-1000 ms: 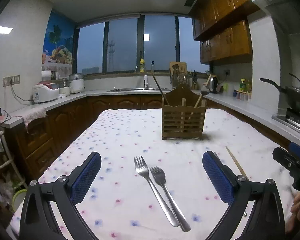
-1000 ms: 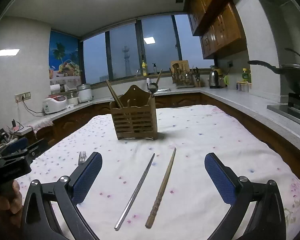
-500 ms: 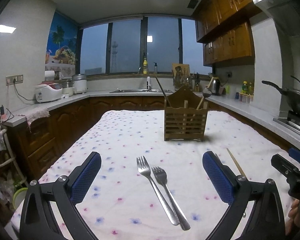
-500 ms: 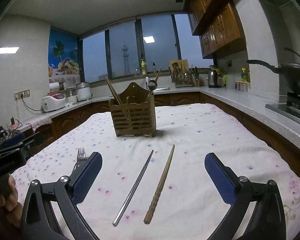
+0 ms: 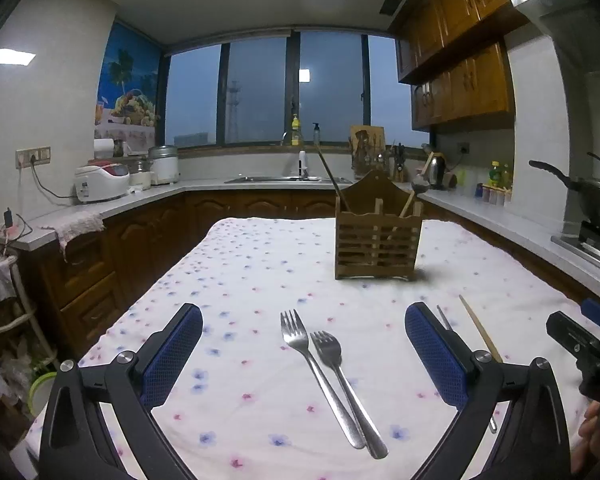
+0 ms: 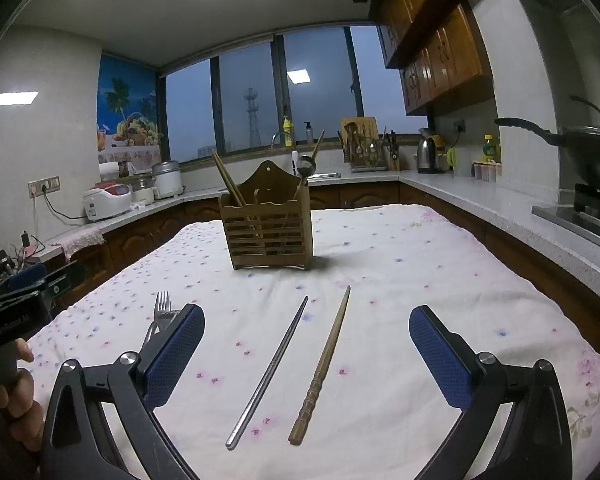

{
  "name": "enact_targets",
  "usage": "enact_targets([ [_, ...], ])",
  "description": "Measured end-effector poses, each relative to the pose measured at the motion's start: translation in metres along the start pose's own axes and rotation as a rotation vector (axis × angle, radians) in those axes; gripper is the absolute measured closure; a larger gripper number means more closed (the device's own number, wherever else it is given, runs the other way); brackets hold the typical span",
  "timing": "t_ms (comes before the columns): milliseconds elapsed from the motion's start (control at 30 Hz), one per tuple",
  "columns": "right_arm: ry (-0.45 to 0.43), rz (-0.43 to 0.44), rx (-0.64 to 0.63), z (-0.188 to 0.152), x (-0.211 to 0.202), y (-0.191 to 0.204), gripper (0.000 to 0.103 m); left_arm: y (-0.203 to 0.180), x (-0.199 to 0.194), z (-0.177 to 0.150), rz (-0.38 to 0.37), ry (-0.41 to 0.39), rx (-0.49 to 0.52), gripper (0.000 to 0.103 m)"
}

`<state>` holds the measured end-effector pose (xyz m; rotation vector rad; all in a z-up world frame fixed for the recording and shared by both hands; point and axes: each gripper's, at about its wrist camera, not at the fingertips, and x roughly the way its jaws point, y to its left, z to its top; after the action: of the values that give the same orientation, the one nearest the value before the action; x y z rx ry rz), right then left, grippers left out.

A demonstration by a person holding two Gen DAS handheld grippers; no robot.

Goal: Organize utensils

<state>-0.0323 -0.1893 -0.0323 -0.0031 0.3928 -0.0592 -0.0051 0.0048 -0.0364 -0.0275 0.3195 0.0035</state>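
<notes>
Both views have crept slightly toward the holder since a second ago, though nothing on the desk has shifted. Nearest the left tongs (image 5: 303,354), whose jaws stand wide apart with nothing between them, two metal forks (image 5: 332,376) lie side by side on the flowered cloth, handles toward the camera and crossing at the near ends. The right tongs (image 6: 306,354), equally wide and empty, frame a steel chopstick (image 6: 269,372) and a wooden chopstick (image 6: 324,364), lying apart and angled toward the holder. All four look light and stiff; the steel pieces are probably slippery and lie flat, so a pinch across the middle of the shaft seems safest. Farther back, mid-desk (image 6: 420,280), stands the slatted wooden utensil holder (image 6: 270,236), already carrying chopsticks and a ladle, well apart from everything loose.
</notes>
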Motion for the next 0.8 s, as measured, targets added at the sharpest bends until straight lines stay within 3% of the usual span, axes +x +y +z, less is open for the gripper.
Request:
enact_targets([
  [800, 0.001, 0.001, 0.001, 0.0008, 0.0000, -0.0002, 0.000, -0.0027, -0.0038, 0.0009, 0.010, 0.003, 0.020, 0.001],
])
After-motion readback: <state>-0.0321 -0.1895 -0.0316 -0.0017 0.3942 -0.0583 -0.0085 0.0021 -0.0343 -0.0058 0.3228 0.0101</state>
